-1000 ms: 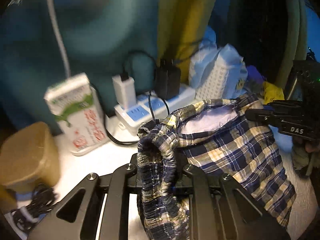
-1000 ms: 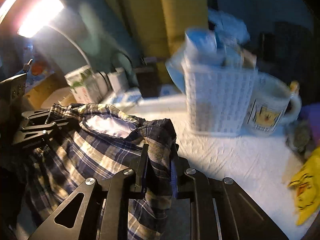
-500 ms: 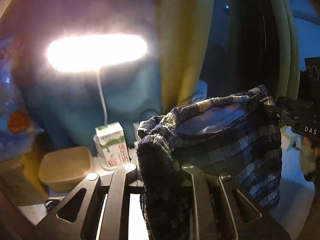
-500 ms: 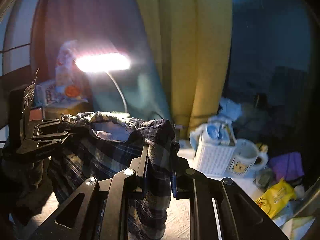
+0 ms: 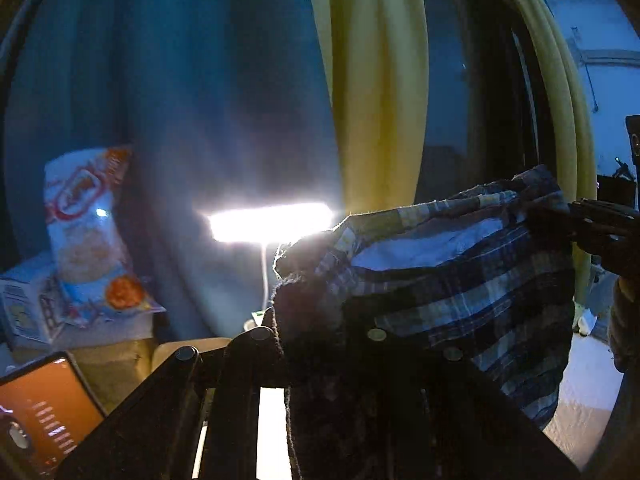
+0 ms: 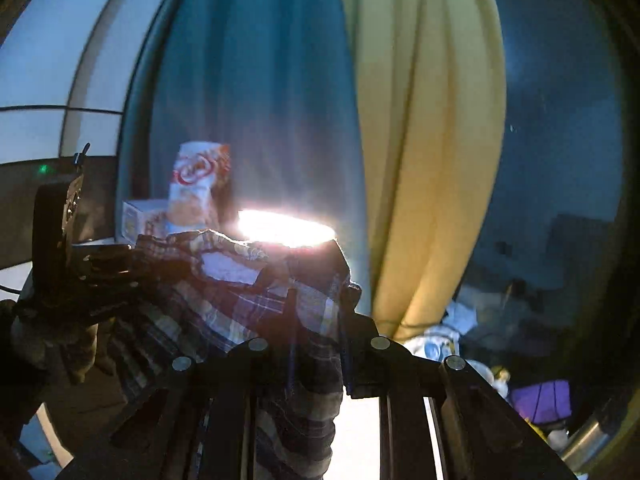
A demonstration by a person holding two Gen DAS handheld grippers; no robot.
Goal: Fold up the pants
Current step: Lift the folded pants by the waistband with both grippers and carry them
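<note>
Raised since a second ago: plaid pants (image 5: 460, 288), carried from just over the white desk (image 5: 584, 408) up to lamp height, both cameras tipping from the tabletop clutter toward the curtains. Item, pants: held in the air by the waistband, pale lining showing in the open mouth, legs hanging below and out of view. Item, my left gripper (image 5: 316, 320): clenched on the near-left end of the waistband, cloth bunched thick between the fingers. Item, my right gripper (image 6: 316, 308): likewise clamped on the opposite end, a fold draped over it. Item, desk lamp (image 5: 272, 220): lit bar just behind the fabric, glare washing out both views. Item, snack bag (image 5: 88, 232) on boxes, far left; phone (image 5: 44, 412), near left; blue curtain (image 5: 200, 100) and yellow curtain (image 5: 376, 100) behind; white basket (image 6: 436, 344) low at right. Risks, as I judge them: hanging legs may sweep the lamp or desk clutter on lowering; uneven bunching in my left grip may let the band slip; glare may hide misalignment.
</note>
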